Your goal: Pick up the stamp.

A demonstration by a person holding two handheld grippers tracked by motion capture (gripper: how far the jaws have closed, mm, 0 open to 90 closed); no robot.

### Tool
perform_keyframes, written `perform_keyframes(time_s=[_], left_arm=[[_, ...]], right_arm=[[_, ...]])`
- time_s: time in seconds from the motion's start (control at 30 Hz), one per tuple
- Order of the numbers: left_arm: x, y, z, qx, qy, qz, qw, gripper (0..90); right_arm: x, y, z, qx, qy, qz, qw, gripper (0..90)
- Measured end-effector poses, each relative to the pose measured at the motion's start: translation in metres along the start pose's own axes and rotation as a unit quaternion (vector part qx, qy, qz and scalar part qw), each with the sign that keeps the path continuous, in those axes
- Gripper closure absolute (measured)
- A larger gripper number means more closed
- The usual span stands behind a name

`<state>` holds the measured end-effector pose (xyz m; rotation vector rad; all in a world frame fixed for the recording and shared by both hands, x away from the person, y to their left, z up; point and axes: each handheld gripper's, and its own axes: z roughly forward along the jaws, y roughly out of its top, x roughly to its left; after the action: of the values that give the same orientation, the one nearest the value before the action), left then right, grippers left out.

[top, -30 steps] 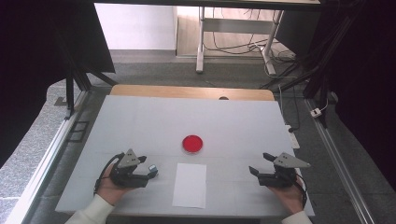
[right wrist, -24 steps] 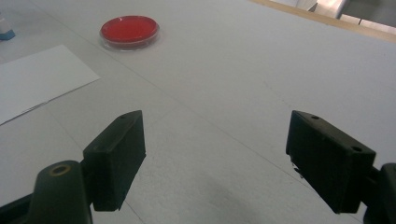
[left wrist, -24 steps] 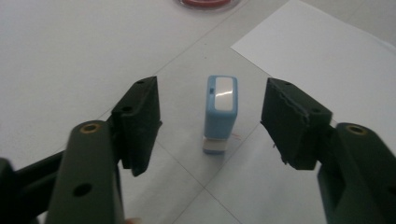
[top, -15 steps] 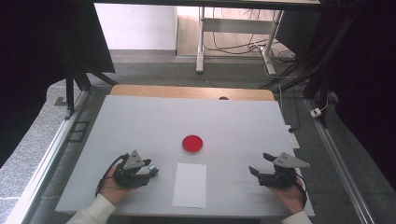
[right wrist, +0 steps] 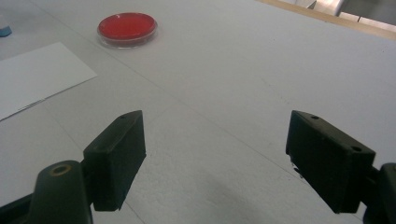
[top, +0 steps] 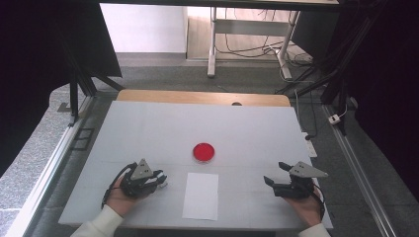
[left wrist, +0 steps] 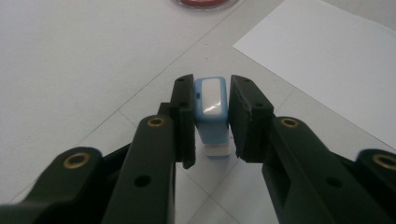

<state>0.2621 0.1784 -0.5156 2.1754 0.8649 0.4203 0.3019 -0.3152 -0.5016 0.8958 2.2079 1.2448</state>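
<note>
Left gripper point(left wrist: 211, 116): jaws have just been closing and grip the blue stamp point(left wrist: 211, 107).
Stamp stands upright on the tabletop point(top: 148, 128); white sheet point(top: 201, 195) lies just beside it; right gripper point(right wrist: 212, 163) jaws open, empty.

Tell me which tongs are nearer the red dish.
Left. The left tongs, shut on a small blue stamp, sit just left of and below the red dish; the right tongs lie farther right.
</note>
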Motion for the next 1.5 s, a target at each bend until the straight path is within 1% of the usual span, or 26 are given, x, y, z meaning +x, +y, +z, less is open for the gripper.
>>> perform_keyframes(time_s=[0.17,0.5,0.8,0.9,1.2,1.37,1.5], left_arm=[[-0.001,0.000,0.000,0.000,-0.002,0.005,1.0000,73.9],[0.001,0.000,-0.001,0.000,-0.006,0.001,1.0000,75.1],[0.002,0.001,-0.003,-0.006,-0.002,-0.002,1.0000,75.1],[0.003,0.003,-0.005,-0.014,-0.001,-0.004,0.9999,75.1],[0.007,0.008,-0.009,-0.036,-0.008,-0.015,0.9992,75.1],[0.008,0.011,-0.011,-0.050,-0.013,-0.022,0.9985,75.1],[0.010,0.014,-0.013,-0.060,-0.019,-0.029,0.9976,75.1]], right_arm=[[0.000,0.000,0.000,0.001,0.000,-0.001,1.0000,19.6],[0.000,0.000,0.000,0.002,-0.001,-0.001,1.0000,19.6],[0.000,0.000,0.001,0.002,0.000,0.000,1.0000,19.6],[0.000,0.000,0.001,0.002,-0.001,-0.001,1.0000,19.7],[0.001,0.000,0.000,-0.003,-0.002,0.000,1.0000,19.8],[0.001,0.000,0.000,-0.005,-0.001,0.000,1.0000,19.9],[0.000,0.000,0.000,-0.009,-0.002,0.005,0.9999,19.9]])
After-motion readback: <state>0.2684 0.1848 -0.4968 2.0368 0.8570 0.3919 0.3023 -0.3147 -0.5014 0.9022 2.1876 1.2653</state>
